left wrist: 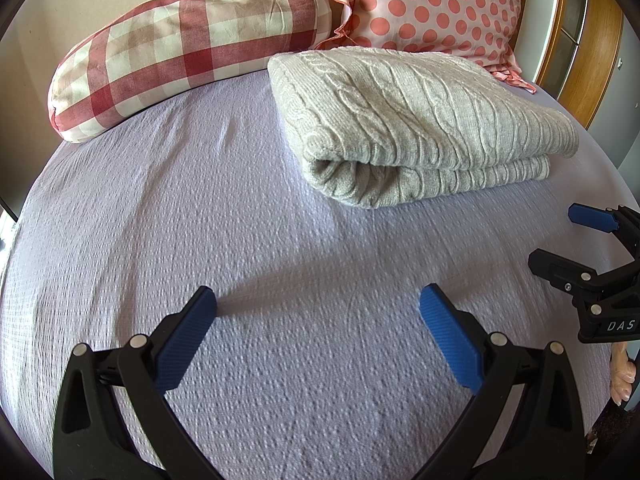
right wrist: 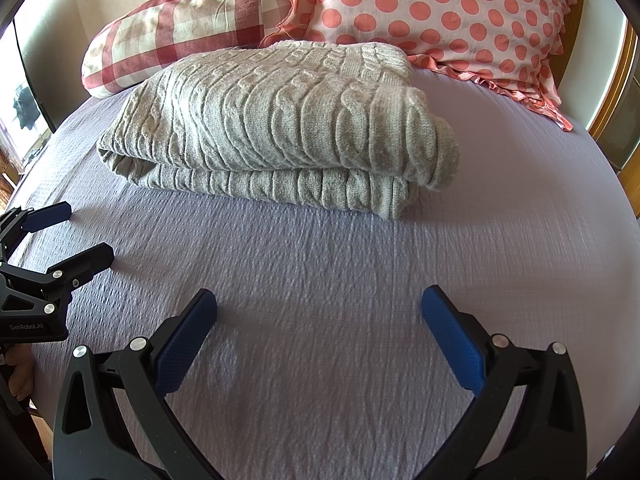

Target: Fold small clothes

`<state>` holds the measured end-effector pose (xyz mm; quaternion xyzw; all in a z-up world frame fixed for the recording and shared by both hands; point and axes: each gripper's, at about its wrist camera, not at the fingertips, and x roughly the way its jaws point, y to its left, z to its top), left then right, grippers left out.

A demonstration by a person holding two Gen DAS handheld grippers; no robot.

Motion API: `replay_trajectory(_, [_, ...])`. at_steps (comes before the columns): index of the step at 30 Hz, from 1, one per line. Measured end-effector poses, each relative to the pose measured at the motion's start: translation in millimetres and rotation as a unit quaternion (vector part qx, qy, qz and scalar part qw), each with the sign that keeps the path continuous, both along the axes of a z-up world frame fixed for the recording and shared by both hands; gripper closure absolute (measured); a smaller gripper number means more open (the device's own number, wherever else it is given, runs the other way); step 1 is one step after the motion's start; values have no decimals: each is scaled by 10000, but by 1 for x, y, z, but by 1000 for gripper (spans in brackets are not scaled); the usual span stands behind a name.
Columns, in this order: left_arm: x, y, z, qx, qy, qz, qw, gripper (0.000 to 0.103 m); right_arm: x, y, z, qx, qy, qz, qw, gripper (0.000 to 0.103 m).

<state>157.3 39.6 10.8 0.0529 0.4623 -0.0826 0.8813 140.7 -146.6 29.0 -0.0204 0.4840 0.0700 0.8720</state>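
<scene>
The left wrist view shows the folded cable-knit sweater (left wrist: pixel 416 120) from its rolled fold end, plus wooden panelling (left wrist: pixel 580 52) at the right edge; the right wrist view shows the opposite, layered side of the sweater (right wrist: pixel 280 128) and a bright window area at far left. The sweater lies on the lavender bedspread (left wrist: pixel 200 220), just in front of the checked bolster (left wrist: pixel 192 44) and polka-dot pillow (left wrist: pixel 432 4). The left hand-held gripper (left wrist: pixel 318 310) and right hand-held gripper (right wrist: pixel 319 308) are both spread wide, holding nothing, apart from the sweater.
</scene>
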Motion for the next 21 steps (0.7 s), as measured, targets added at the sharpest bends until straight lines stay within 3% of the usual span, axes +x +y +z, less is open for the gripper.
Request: replay_trajectory(21, [7, 0, -1, 5, 141, -51, 9999, 2, 0, 0, 0, 1, -1, -1, 10000, 1])
